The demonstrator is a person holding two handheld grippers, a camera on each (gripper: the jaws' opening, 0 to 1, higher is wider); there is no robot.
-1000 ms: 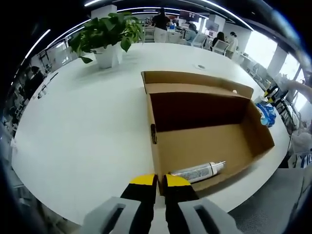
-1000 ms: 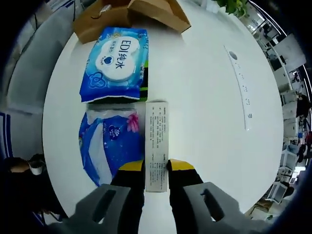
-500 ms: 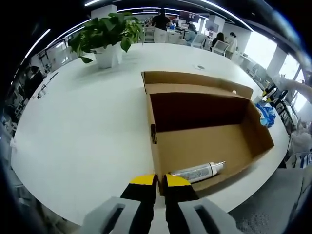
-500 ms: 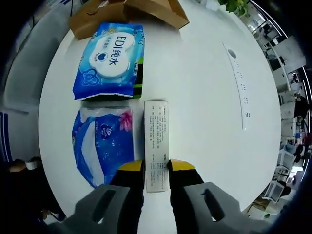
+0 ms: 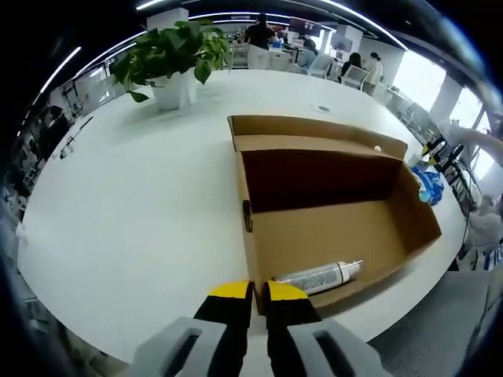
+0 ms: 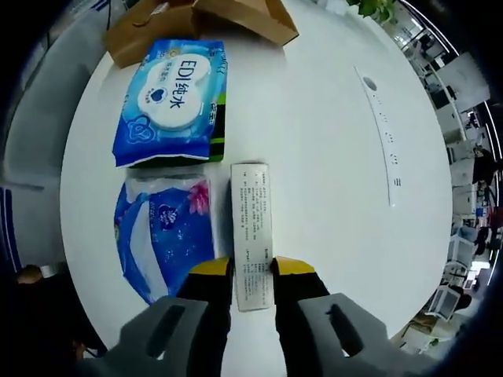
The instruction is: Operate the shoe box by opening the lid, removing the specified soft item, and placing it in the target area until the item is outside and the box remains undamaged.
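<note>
The box [image 5: 330, 212] stands open at frame centre, with a tube [image 5: 318, 276] inside. The right gripper [image 6: 251, 267] jaws grip a carton [image 6: 251, 236] beside two packs [image 6: 169, 102] already out. The left gripper [image 5: 249, 292] jaws are closed, empty.

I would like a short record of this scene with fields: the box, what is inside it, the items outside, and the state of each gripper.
box: open cardboard shoe box on the white table
inside box: one tube lying near the front wall
outside box: wet wipes pack, blue tissue pack, flat white carton, side by side
left gripper: jaws together, holding nothing, at the box's near corner
right gripper: shut on the carton's near end
background: potted plant
</note>
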